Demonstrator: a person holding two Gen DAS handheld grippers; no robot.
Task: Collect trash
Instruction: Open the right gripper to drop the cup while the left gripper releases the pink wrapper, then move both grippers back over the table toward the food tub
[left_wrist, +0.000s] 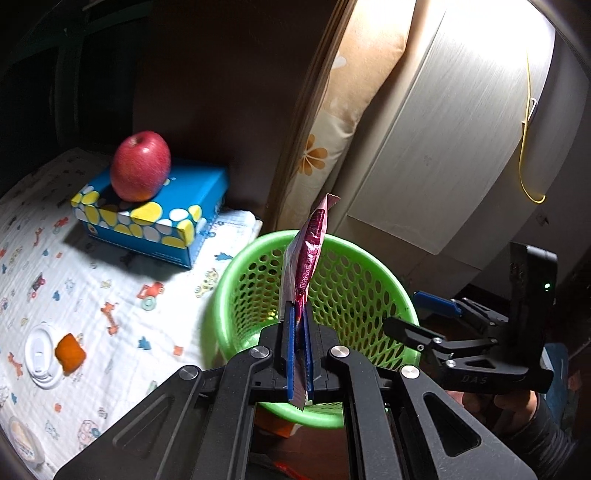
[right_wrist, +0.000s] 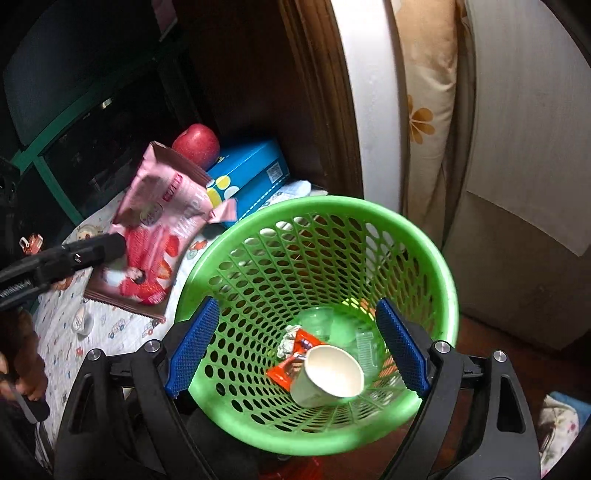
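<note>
Left gripper (left_wrist: 300, 325) clamps pink snack wrapper (left_wrist: 309, 251) edge-on between its blue pads; wrapper stands up beside the near rim of green basket (right_wrist: 436, 254). Right gripper (right_wrist: 295, 347) jaws spread wide over the basket, nothing held. Paper cup (right_wrist: 328, 373) lies inside.

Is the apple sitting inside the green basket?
No, the apple rests on top of the blue tissue box, outside the green basket.
</note>
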